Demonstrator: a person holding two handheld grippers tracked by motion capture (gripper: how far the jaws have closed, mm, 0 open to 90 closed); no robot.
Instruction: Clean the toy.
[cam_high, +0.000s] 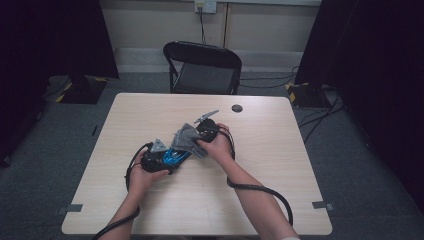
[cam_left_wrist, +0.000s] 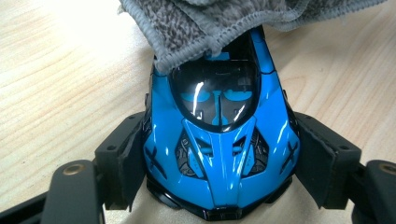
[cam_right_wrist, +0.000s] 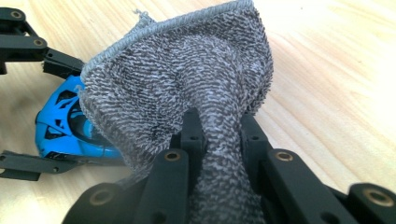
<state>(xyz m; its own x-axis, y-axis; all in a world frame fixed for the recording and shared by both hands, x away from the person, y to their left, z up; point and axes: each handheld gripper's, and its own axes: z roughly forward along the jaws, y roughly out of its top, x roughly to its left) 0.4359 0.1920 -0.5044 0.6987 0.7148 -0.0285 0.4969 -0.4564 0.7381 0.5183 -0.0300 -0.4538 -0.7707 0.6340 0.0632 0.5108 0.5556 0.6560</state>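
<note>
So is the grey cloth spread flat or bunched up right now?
Bunched: the grey cloth is pinched into a gathered neck between the right gripper jaws, its free end fanning over the blue toy car.

A black folding chair (cam_high: 202, 67) stands beyond the wooden table (cam_high: 280, 165), which bears a small dark disc (cam_high: 237, 108)

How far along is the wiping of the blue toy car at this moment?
Done: the left gripper is clamped on the blue toy car, and the right gripper is shut on the grey cloth. In hand: the cloth lies over one end of the car. Left: the windscreen and the end between the jaws are uncovered, probably not yet wiped.
</note>
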